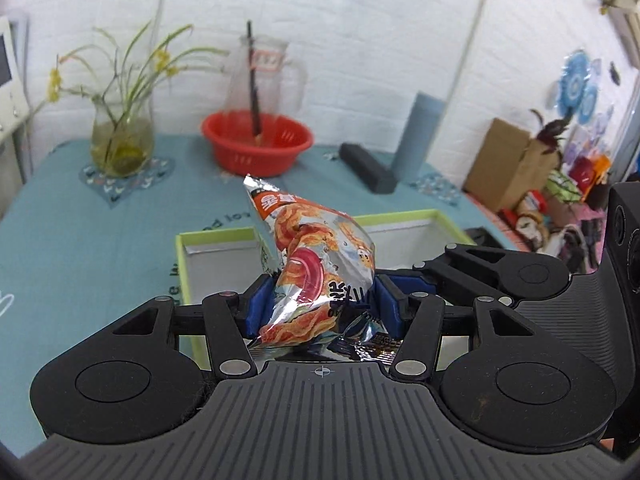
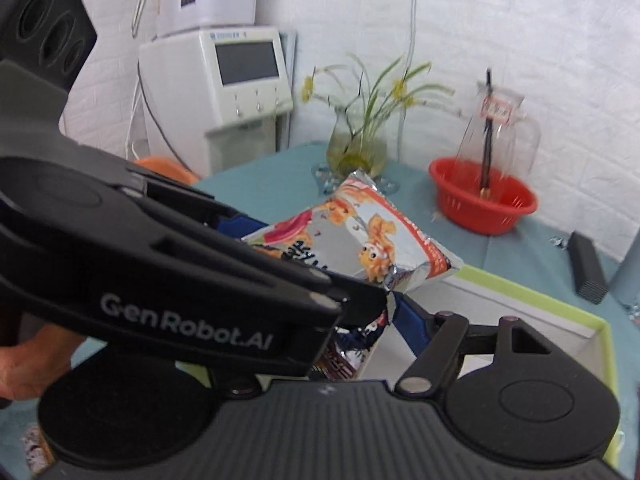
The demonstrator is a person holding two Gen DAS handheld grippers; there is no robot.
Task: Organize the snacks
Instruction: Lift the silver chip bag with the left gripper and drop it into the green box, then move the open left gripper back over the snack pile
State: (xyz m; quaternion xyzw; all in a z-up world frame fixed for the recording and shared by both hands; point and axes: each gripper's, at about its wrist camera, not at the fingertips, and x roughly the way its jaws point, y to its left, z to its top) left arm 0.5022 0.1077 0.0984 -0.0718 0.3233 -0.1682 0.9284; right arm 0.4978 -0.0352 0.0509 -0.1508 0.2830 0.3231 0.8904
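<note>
Snack bag (image 1: 316,276) pinched tight in the left tool (image 1: 320,300), crumpled between its blue pads, hanging just above the green-rimmed box (image 1: 404,216) straight ahead on the table (image 1: 100,216). Second snack bag (image 2: 360,240) ahead of the right tool (image 2: 384,316), seemingly gripped by its corner, though half hidden behind the left tool. Box looking bare inside from here, so probably early days, drop-off not yet done.
</note>
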